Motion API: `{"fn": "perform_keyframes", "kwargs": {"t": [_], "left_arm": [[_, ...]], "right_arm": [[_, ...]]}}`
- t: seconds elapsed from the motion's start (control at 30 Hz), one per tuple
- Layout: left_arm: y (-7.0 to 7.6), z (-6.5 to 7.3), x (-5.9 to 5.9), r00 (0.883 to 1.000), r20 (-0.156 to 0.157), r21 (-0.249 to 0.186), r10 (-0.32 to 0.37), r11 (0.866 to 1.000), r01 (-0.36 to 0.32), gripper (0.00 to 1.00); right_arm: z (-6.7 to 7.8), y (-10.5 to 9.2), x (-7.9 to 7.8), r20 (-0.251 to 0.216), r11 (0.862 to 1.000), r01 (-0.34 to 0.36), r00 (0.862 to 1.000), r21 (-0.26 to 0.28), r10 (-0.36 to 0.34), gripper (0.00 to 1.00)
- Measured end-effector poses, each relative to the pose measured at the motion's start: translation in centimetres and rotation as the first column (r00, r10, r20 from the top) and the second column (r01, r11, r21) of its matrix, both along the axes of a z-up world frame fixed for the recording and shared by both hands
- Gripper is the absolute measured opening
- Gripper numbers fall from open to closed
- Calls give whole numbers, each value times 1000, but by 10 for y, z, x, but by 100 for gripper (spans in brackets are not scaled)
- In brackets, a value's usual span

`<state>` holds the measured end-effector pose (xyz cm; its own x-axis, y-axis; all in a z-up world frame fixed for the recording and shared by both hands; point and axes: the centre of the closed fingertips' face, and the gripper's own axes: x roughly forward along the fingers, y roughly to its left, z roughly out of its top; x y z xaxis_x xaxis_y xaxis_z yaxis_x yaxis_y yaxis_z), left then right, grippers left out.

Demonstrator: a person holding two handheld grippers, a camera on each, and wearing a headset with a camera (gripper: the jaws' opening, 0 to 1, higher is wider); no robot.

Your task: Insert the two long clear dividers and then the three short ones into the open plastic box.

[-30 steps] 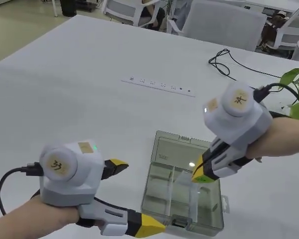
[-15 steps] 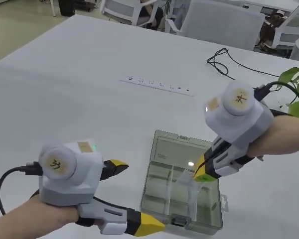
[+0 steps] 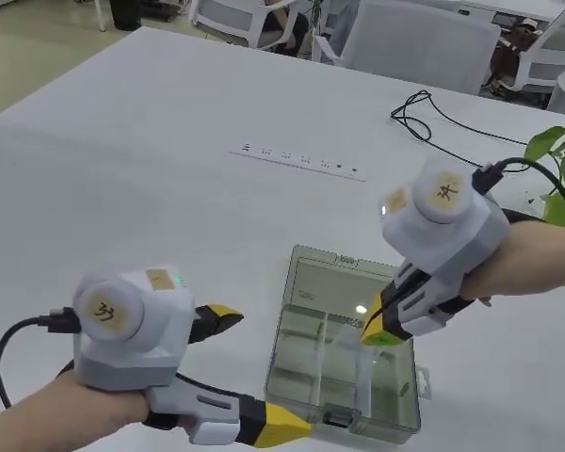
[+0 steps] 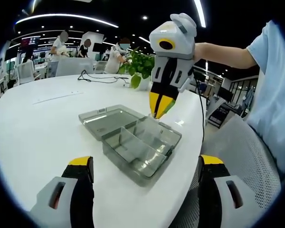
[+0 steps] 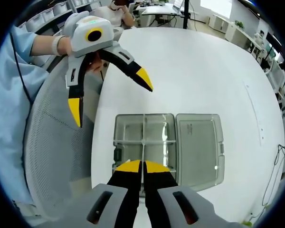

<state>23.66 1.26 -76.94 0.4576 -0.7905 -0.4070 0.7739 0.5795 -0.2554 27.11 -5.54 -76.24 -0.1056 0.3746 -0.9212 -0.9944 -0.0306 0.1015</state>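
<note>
The open clear plastic box (image 3: 311, 377) lies near the table's front edge, its lid (image 3: 334, 282) folded flat behind it. My right gripper (image 3: 375, 331) hangs over the box's right half, shut on a thin clear divider (image 3: 363, 363) that reaches down into the box. In the right gripper view that gripper (image 5: 143, 166) holds the divider (image 5: 143, 130) edge-on along the middle of the box (image 5: 128, 152), crossing another divider. My left gripper (image 3: 254, 372) stands open left of the box, nothing between its fingers. In the left gripper view the box (image 4: 137, 142) lies ahead, under the right gripper (image 4: 160, 105).
A white power strip (image 3: 299, 161) lies mid-table and a black cable (image 3: 424, 118) loops at the back right. A green plant (image 3: 560, 151) stands at the right edge. Office chairs (image 3: 424, 42) line the far side. The table's near edge runs just below the box.
The right gripper's body has tipped slightly left, while its tips stay over the box with the divider. The left gripper has not moved.
</note>
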Motion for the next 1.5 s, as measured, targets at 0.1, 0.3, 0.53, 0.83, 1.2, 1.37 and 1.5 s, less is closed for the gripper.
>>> {"fn": "perform_keyframes", "kwargs": {"t": [0.1,0.3,0.53,0.83,1.2,1.37,1.5], "left_arm": [[0,0,-1,1000,0,0,-2,1000,2,93],[-1,-1,0,1000,-2,-1,-4,1000,4,92],[-4,0,0,1000,-3,-4,-12,1000,12,92],[-1,-1,-1,1000,-5,-1,-9,1000,9,92],[0,0,-1,1000,-4,3,-11,1000,11,92],[0,0,-1,1000,-3,1,-13,1000,13,92],[0,0,-1,1000,-3,1,-14,1000,14,91]], "right_arm": [[-1,0,0,0,1000,-5,1000,0,5,2],[-1,1,-1,-1,1000,-1,1000,2,1,2],[-5,4,-2,0,1000,-9,1000,-2,9,2],[-16,6,-4,19,999,-22,1000,-41,23,3],[-34,7,-3,32,997,-20,999,-78,23,3],[-42,7,-4,37,995,-22,999,-93,25,3],[-47,7,-4,37,994,-20,999,-103,24,3]]}}
